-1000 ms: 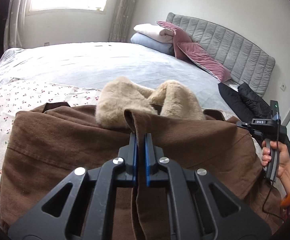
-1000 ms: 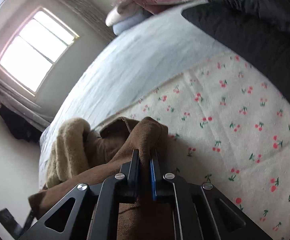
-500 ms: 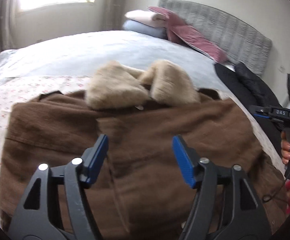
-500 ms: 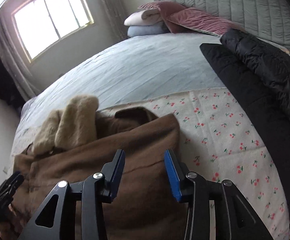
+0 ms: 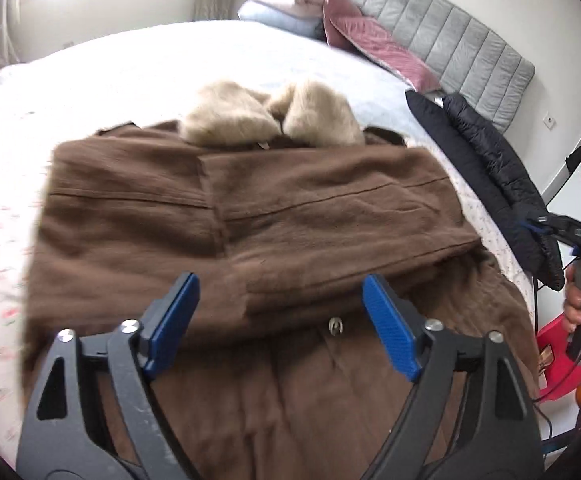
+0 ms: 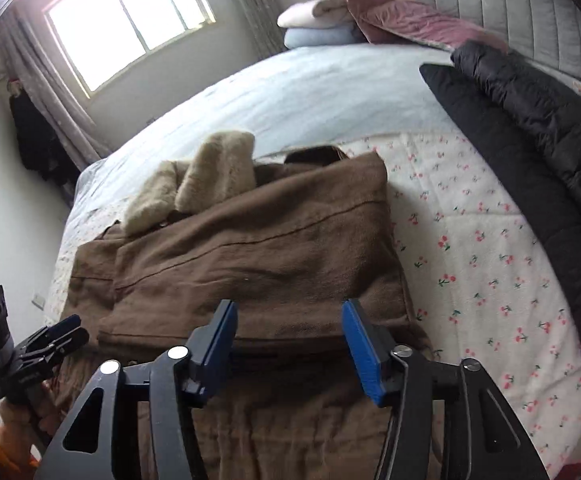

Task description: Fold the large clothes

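Lying across the near part of the bed [image 6: 330,92], the brown coat [image 5: 290,216] has both sleeves crossed over its chest below the fur collar [image 5: 270,116], while its lower half is unfolded toward the viewer. The left gripper [image 5: 280,320] hovers above the sleeve hem, its jaws having just been opening, now wide apart with nothing between them. The right gripper [image 6: 290,344] does likewise at the right sleeve's edge, jaws apart and empty. A black jacket [image 6: 530,152] lies beside the coat on the cherry blanket [image 6: 490,260]. The thick sleeves could spring back or slide off once the hem is lifted, because nothing pins them; the bulky collar may also make the fold lopsided.
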`<state>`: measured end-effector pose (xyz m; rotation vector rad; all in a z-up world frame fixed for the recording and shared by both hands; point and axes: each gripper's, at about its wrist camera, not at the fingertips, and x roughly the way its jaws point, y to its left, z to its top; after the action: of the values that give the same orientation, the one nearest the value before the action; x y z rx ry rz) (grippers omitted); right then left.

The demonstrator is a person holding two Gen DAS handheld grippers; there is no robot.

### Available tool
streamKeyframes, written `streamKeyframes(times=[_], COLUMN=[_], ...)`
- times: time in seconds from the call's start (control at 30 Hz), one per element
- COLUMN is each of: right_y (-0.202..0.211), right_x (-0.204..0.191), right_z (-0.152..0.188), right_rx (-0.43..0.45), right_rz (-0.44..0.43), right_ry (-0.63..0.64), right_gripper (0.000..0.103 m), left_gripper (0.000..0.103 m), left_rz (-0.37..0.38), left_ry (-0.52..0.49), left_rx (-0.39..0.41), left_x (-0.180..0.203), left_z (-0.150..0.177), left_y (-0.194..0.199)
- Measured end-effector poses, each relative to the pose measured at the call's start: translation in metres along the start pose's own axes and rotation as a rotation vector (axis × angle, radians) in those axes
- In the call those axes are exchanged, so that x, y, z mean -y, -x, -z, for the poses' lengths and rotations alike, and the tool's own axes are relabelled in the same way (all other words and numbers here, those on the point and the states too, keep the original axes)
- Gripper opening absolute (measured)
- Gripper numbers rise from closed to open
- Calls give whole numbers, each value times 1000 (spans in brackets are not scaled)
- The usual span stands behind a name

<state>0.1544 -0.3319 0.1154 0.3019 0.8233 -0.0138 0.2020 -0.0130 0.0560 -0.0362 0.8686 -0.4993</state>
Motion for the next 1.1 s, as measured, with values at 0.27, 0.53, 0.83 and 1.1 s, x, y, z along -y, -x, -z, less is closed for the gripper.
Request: streamKeyframes(times=[0.27, 0.53, 0.83, 1.1], right_y=[143, 214, 197, 168], right_x=[-26, -18, -4, 39], right_z=[28, 94, 179, 226], right_rx=[162, 187, 110, 5], right_rz=[-25, -50, -59, -152], right_ry=[125, 133, 158, 34], right_gripper=[90, 98, 99, 99], left_gripper=[99, 102, 102, 102], left_rz=[-5, -94, -68, 72], left_ry=[40, 10, 132, 274], left_rx=[95, 107, 43, -82], left_x=[-22, -45, -89, -128], left_z=[32, 77, 156, 220], left_y=[112, 197, 215, 187])
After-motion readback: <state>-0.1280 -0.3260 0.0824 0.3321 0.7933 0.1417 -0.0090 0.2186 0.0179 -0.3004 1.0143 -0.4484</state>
